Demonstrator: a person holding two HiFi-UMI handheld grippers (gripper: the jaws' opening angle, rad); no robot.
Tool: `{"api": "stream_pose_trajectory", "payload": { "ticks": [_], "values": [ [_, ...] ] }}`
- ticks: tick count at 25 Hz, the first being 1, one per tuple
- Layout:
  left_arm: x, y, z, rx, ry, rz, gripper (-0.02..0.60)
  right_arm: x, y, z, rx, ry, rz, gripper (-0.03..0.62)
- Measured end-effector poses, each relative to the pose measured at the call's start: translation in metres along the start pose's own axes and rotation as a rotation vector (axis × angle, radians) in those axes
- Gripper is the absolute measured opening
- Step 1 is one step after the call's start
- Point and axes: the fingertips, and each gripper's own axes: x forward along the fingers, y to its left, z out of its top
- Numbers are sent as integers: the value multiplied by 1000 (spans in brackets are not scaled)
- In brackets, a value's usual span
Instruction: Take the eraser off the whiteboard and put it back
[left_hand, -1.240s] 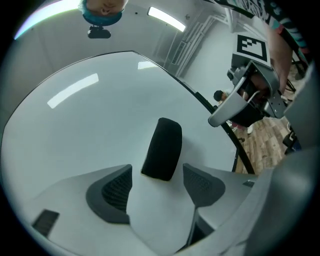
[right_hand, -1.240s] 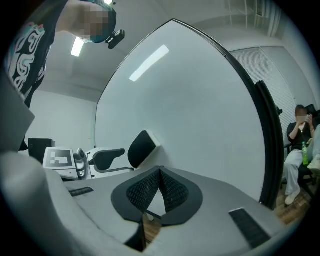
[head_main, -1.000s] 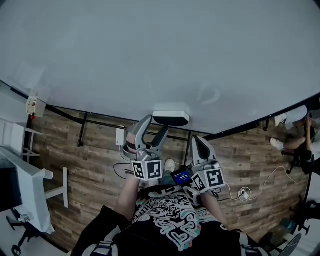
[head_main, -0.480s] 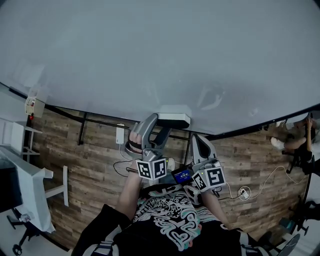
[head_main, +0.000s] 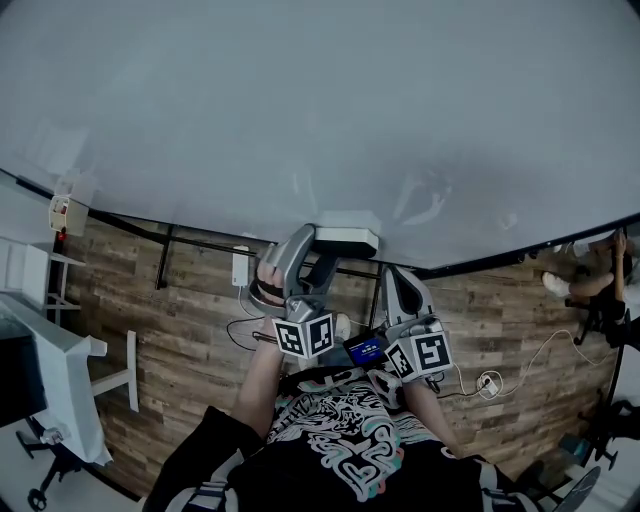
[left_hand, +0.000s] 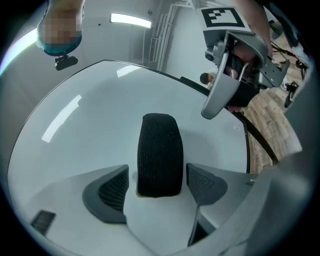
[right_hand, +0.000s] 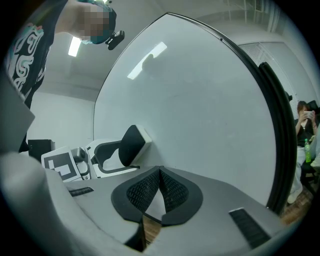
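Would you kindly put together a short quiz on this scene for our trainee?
1. True or false: the right gripper is shut and empty.
2. The eraser sits: A) between the open jaws of the left gripper; B) in the right gripper; C) on the floor.
3. Fill in: the eraser rests against the ____.
Key: 1 true; 2 A; 3 whiteboard.

No legible text, labels, numbers anywhere.

Eraser (left_hand: 159, 152) between parted fingers (left_hand: 112, 192)
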Motion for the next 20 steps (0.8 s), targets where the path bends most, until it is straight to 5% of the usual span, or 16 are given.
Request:
{"api": "stream_pose_trajectory", "payload": {
  "ticks": [4, 6, 20],
  "values": [
    [-1, -1, 4, 26, -14, 4, 337, -1, -2, -1, 1, 3, -2, 15],
    [-1, -2, 4, 46, -12, -9, 261, -1, -2, 0, 3, 1, -2, 14],
    [-3, 0, 4, 72, 1, -12, 258, -9, -6, -1, -3, 7, -21, 14]
  ]
}}
